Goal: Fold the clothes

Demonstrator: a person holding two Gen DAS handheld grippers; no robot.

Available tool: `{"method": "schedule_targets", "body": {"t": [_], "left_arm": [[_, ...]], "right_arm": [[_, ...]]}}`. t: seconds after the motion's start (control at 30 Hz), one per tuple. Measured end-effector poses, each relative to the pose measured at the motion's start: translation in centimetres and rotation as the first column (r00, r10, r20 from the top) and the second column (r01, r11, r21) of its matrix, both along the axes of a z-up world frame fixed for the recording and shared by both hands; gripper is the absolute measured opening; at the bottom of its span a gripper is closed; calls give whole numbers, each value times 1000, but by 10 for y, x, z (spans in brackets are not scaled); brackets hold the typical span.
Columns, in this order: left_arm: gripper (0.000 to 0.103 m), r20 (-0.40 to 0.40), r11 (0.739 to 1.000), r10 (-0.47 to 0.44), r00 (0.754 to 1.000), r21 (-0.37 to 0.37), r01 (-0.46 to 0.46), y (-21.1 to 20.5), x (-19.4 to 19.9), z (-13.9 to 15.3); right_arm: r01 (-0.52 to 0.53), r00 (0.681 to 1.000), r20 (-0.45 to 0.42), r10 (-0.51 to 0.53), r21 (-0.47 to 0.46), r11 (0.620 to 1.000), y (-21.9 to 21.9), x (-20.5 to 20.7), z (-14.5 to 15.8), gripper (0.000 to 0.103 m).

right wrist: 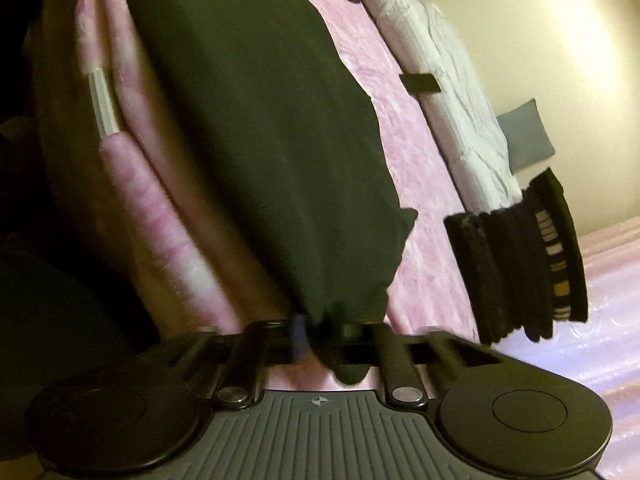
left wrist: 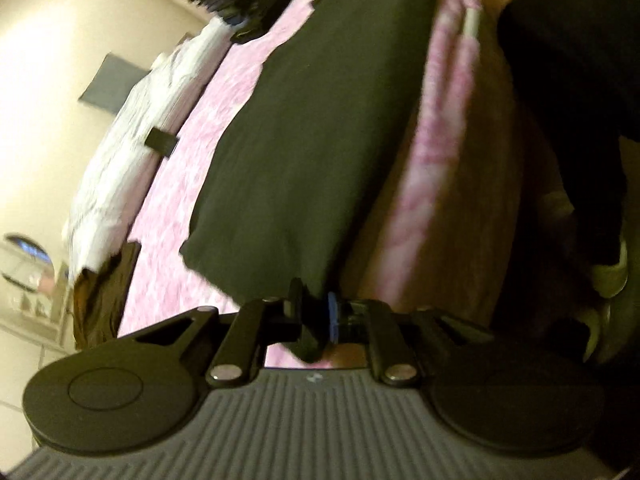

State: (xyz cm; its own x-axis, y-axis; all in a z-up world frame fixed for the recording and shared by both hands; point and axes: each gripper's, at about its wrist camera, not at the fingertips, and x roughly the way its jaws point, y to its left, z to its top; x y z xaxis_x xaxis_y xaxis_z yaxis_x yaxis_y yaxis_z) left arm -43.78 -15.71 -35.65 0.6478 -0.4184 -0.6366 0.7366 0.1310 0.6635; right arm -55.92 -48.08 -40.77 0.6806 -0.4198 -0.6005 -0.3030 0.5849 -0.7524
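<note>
Left tongs (left wrist: 316, 316) clenched on dark green garment (left wrist: 320, 120) corner; right tongs (right wrist: 320, 334) clenched on its other corner (frames blurred). Pink bedspread (left wrist: 224, 128) beneath; folded dark stack (right wrist: 516, 268) nearby.

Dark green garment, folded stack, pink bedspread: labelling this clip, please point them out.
Dark green garment (right wrist: 260, 140), right wrist view, middle of cloth.
Folded stack (right wrist: 520, 272), right wrist view, stacked edges.
Pink bedspread (left wrist: 180, 208), left wrist view, bare patch.

A dark olive-black garment (left wrist: 304, 140) lies spread flat on the pink bedspread (left wrist: 176, 208).
</note>
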Motion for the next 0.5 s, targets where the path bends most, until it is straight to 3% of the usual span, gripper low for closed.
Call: {"method": "schedule_targets", "body": {"t": [0.03, 0.13, 0.3, 0.4, 0.5], "left_arm": [[14, -11, 1000, 11, 1000, -8, -11, 5, 0, 2], [15, -70, 998, 36, 997, -55, -40, 21, 2, 14], [20, -210, 954, 87, 974, -264, -142, 43, 12, 59], [23, -250, 935, 100, 963, -307, -177, 35, 27, 72], [24, -254, 945, 82, 964, -288, -156, 25, 36, 74]], "right_arm": [[9, 1000, 7, -9, -9, 1000, 3, -2, 1, 90], [-6, 999, 32, 4, 52, 999, 21, -14, 16, 90], [-70, 992, 123, 39, 265, 962, 58, -7, 51, 89], [-124, 983, 174, 55, 415, 901, 79, 14, 66, 89], [-140, 985, 161, 63, 531, 836, 94, 45, 70, 75]]}}
